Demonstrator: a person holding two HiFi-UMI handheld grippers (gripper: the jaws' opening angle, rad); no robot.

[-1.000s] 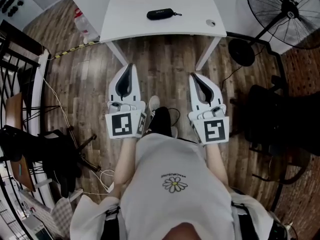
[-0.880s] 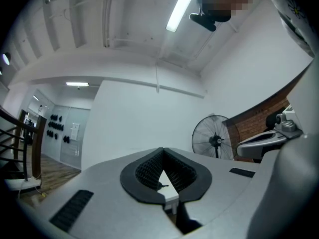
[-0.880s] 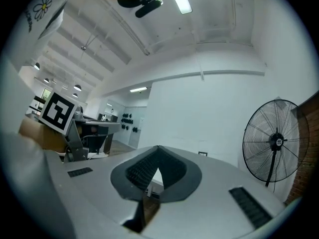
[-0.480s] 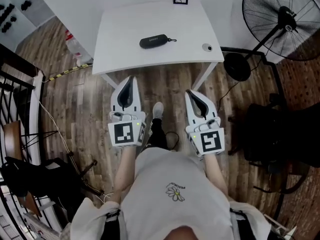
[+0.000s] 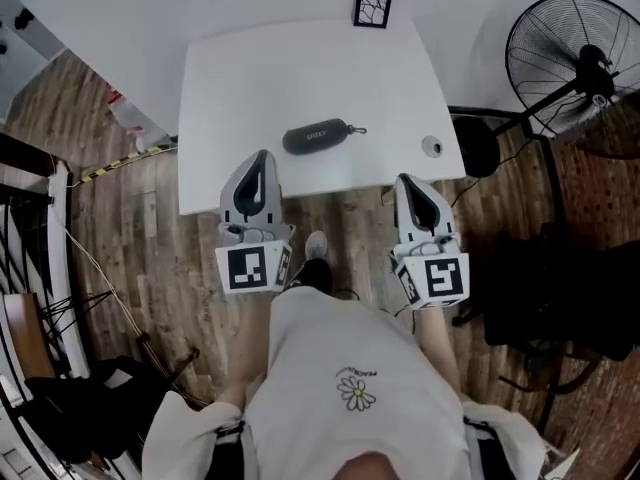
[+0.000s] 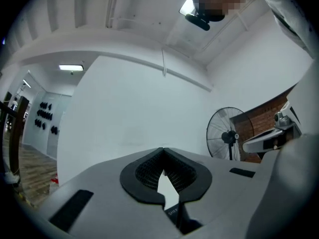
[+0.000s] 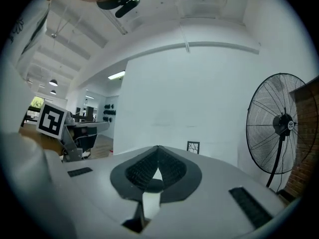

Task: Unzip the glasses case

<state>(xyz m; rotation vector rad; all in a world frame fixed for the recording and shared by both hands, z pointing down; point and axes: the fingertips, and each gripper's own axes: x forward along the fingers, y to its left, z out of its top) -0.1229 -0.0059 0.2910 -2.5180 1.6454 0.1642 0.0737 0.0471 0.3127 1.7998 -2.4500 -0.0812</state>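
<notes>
A black glasses case lies zipped on the white table, its zipper pull at its right end. My left gripper is shut and empty, its tips over the table's near edge just left of the case. Through the gap below the left gripper's closed tips a bit of the case shows. My right gripper is shut and empty too, at the near edge, right of the case. The right gripper's view looks across the table and the case is hidden there.
A small round object sits near the table's right front corner. A square marker card stands at the back edge. A standing fan and a dark chair are to the right. Cables lie on the wooden floor at left.
The person has walked up to the table. Both grippers, still shut, went from over the floor to the table's near edge, and the case is now close ahead of them.
</notes>
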